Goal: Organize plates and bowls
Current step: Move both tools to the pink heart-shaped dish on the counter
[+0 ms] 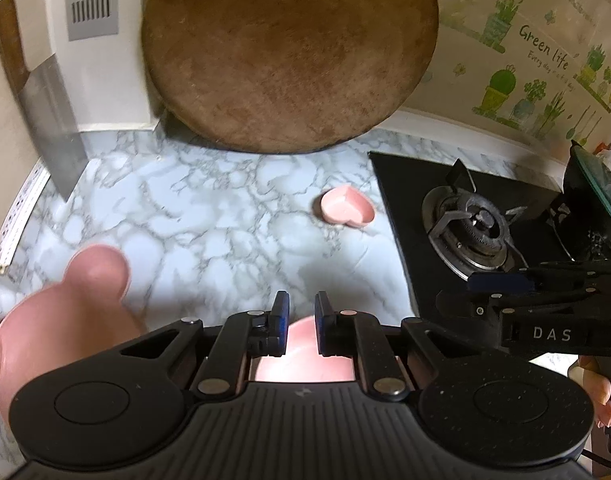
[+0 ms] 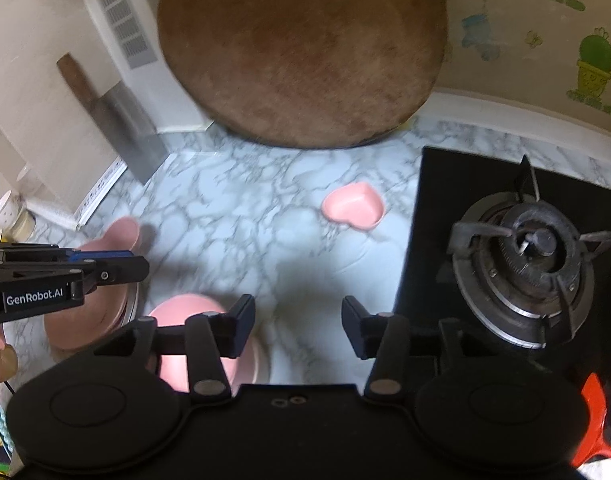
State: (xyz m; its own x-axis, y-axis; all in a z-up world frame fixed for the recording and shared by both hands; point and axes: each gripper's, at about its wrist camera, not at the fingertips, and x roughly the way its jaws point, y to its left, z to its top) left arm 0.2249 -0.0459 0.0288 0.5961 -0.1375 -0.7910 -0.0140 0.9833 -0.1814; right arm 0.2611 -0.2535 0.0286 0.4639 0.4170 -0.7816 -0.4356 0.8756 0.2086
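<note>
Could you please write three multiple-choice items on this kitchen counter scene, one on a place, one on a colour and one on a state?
1. Where does the heart-shaped dish sit?
A. on the marble counter, left of the gas stove
B. on the burner
C. on the chopping board

2. What colour is the heart-shaped dish?
A. green
B. pink
C. white

3. How do the right tongs stand?
A. shut on a bowl
B. shut on the cleaver
C. open, holding nothing

Answers:
1. A: it rests on the marble counter, beside the black gas stove.
2. B: its rim and inside are pink in both views.
3. C: a wide gap shows between the fingers, with only counter behind.
</note>
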